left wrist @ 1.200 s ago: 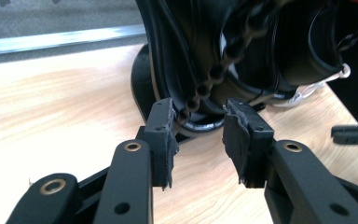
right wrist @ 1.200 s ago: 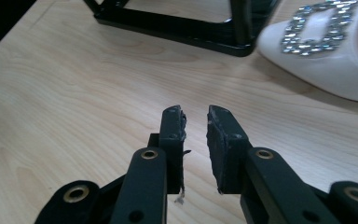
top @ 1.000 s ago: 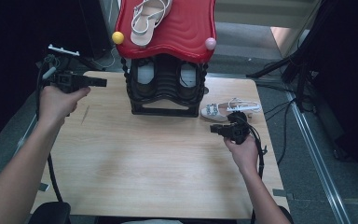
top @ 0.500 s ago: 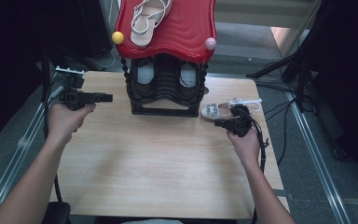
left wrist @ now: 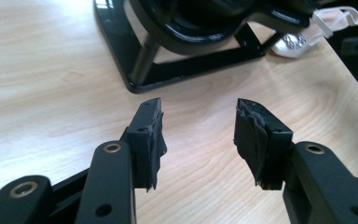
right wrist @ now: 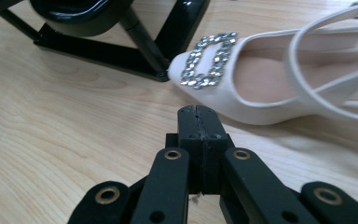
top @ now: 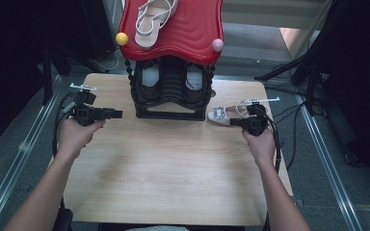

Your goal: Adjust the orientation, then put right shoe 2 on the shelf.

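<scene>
At the near edge of a wooden table (top: 173,178), a person's forearms reach in from below, each hand holding a two-jaw tool. The left gripper (left wrist: 198,135) hovers over bare wood at the left of the table, its jaws having just been opening and now standing apart with nothing between them; its padded fingertips (left wrist: 251,140) point toward the foot of a black shoe rack (top: 171,91). The right gripper (right wrist: 198,114) sits low at the right of the table, its jaws having just closed on nothing and now pressed flat together, the tips just short of the side of a white sandal (right wrist: 279,79). That sandal lies on the table at the right foot of the rack, its rhinestone buckle (right wrist: 209,58) toward the rack's base and its thin straps arching farther right. Beyond, the rack carries dark shoes on its lower tier, and on its red top shelf (top: 183,33) rests a second strappy sandal (top: 154,19), apparently the mate. The work in hand looks like the approach to the loose sandal, with no grip yet taken. The next move would likely call for the right jaws to part, then close over the sandal's rim or a strap, before any lift toward the rack.
</scene>
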The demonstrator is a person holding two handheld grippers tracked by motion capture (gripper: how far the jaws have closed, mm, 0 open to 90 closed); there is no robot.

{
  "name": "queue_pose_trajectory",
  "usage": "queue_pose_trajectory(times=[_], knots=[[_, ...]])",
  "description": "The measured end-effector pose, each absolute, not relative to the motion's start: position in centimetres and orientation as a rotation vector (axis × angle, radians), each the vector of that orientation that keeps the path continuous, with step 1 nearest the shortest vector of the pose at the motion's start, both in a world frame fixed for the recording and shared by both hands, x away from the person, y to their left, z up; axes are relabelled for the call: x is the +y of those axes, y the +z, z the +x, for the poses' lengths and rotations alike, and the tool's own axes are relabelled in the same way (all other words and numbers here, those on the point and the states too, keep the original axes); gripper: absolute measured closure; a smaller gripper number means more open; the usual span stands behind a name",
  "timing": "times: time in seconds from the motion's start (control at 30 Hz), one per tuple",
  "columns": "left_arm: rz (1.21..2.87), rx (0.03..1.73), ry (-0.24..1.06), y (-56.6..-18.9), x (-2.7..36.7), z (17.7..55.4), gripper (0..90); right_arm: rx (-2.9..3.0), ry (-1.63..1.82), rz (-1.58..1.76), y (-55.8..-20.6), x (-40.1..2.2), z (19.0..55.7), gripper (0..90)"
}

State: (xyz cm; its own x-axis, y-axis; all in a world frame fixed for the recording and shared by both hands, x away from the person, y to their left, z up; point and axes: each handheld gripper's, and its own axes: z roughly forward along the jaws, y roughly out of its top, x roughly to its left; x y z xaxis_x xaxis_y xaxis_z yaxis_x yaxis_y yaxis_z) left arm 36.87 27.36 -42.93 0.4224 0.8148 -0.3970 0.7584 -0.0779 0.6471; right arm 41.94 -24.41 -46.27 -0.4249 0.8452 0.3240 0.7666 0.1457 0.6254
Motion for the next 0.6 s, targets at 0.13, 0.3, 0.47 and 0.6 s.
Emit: queue_pose_trajectory(times=[0.13, 0.3, 0.47, 0.6], knots=[[1.84, 1.34, 0.065, -43.7, 26.7, 36.5, 50.5, 2.295, 1.125, 1.632, -46.0, -25.1, 42.6, 90.0], [1.859, 1.325, 0.059, -44.5, 26.0, 36.0, 50.0, 2.281, 1.119, 1.656, -45.8, -25.9, 43.5, 90.0], [1.889, 1.305, 0.055, -45.3, 25.3, 35.5, 49.2, 2.235, 1.13, 1.66, -44.8, -26.8, 44.7, 90.0], [1.902, 1.299, 0.048, -45.6, 25.1, 35.4, 48.7, 2.216, 1.122, 1.681, -44.3, -27.3, 45.6, 90.0]])
